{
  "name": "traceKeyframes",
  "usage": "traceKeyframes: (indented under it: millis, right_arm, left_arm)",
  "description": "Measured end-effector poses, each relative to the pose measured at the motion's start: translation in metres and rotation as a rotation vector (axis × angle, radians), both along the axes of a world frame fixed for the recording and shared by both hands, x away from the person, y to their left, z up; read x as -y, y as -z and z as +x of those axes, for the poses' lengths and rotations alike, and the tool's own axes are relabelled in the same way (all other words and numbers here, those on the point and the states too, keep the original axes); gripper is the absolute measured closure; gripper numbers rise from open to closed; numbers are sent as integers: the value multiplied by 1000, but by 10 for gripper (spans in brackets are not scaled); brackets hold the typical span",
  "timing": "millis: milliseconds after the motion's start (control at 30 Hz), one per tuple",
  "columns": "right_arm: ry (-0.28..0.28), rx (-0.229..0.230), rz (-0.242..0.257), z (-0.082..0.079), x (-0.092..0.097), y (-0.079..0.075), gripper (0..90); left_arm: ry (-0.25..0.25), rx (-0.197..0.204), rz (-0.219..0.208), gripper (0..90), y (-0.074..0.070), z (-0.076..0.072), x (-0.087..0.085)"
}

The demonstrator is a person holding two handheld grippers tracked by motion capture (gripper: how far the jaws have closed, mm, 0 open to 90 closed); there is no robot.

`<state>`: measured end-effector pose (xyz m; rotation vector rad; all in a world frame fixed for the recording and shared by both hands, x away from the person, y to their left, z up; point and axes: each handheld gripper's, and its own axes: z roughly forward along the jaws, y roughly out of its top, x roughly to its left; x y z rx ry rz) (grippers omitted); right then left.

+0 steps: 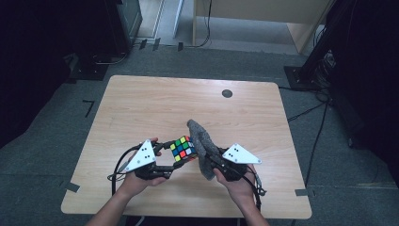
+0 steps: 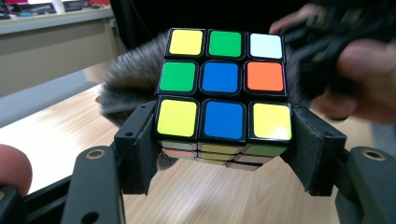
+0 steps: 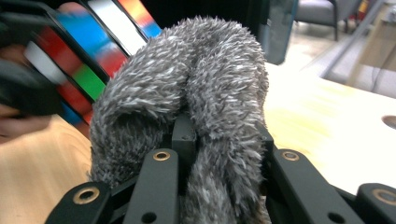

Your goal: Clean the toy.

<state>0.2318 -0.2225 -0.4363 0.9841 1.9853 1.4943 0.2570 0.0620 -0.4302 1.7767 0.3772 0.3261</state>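
Above the table (image 1: 141, 103), toward the middle of its near edge, the right gripper (image 1: 217, 162) has its jaws clamped on a fluffy grey cloth (image 1: 201, 143) that presses against a puzzle cube (image 1: 183, 148). The left gripper (image 1: 165, 149) holds that cube tight between its jaws.

cube (image 1: 183, 148) above table (image 1: 141, 103) left of cloth (image 1: 202, 146), touching it, hole (image 1: 227, 93) far behind
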Motion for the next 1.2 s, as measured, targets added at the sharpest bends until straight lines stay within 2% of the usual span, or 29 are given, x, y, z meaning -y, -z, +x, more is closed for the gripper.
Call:
traceKeyframes:
  millis: [67, 167, 267, 333, 367, 400, 467, 500, 567, 633, 700, 767, 800, 833, 867, 900, 967, 1033, 1100, 1200]
  right_arm:
    - [10, -6, 20, 1, 4, 0, 726]
    - [0, 48, 43, -4, 4, -7, 723]
    - [-65, 94, 94, -11, -1, -14, 717]
    - [-82, 99, 67, -12, -6, -13, 722]
    - [-74, 96, 54, -11, -6, -10, 722]
    - [-70, 71, 57, -9, -5, -8, 722]
    - [-25, 38, 25, -3, -1, -1, 728]
    - [-9, 24, 26, -1, 3, 1, 729]
    - [-14, 26, 68, -2, 7, -2, 730]
    - [-46, 63, 110, -6, 9, -10, 726]
    - [-76, 99, 104, -11, 5, -16, 725]
    - [-101, 97, 86, -12, -1, -16, 725]
    - [-100, 87, 70, -11, -3, -13, 728]
    - [-89, 81, 76, -9, -3, -9, 728]
    - [-80, 50, 81, -6, -1, -6, 730]
    - [-55, 19, 63, -2, 2, -1, 732]
    - [-23, -4, 48, 3, 7, 6, 736]
    - [-23, -42, 95, 6, 12, 10, 740]
    - [-76, -42, 145, 5, 10, 9, 740]
    - [-156, -14, 134, -1, -4, 7, 744]
  left_arm:
    - [-12, 5, 6, 343, 0, 1, -1]
    - [-18, 17, 42, 343, 2, 1, 1]
    - [-6, 25, 66, 342, 3, -2, 6]
    - [-10, 37, 84, 342, 2, -4, 8]
    - [-5, 37, 81, 343, 2, -4, 8]
    - [6, 30, 59, 343, 1, -4, 6]
    - [22, 13, 7, 342, -2, -2, 1]
    - [25, 11, 1, 343, -3, -2, 0]
    - [23, 19, 33, 343, -3, -1, 0]
    - [10, 35, 87, 342, 1, -2, 4]
    - [20, 41, 113, 343, 3, -5, 10]
    - [41, 39, 97, 343, 2, -7, 12]
    - [39, 41, 95, 343, 1, -7, 12]
    - [39, 41, 89, 343, 0, -7, 11]
    - [43, 33, 64, 343, -1, -6, 7]
    - [43, 28, 40, 343, -2, -5, 4]
    - [36, 17, -18, 343, -6, -3, -3]
    - [24, -2, -82, 343, -9, 0, -10]
    - [29, -29, -124, 342, -10, 2, -14]
    - [34, -62, -169, 342, -10, 4, -16]
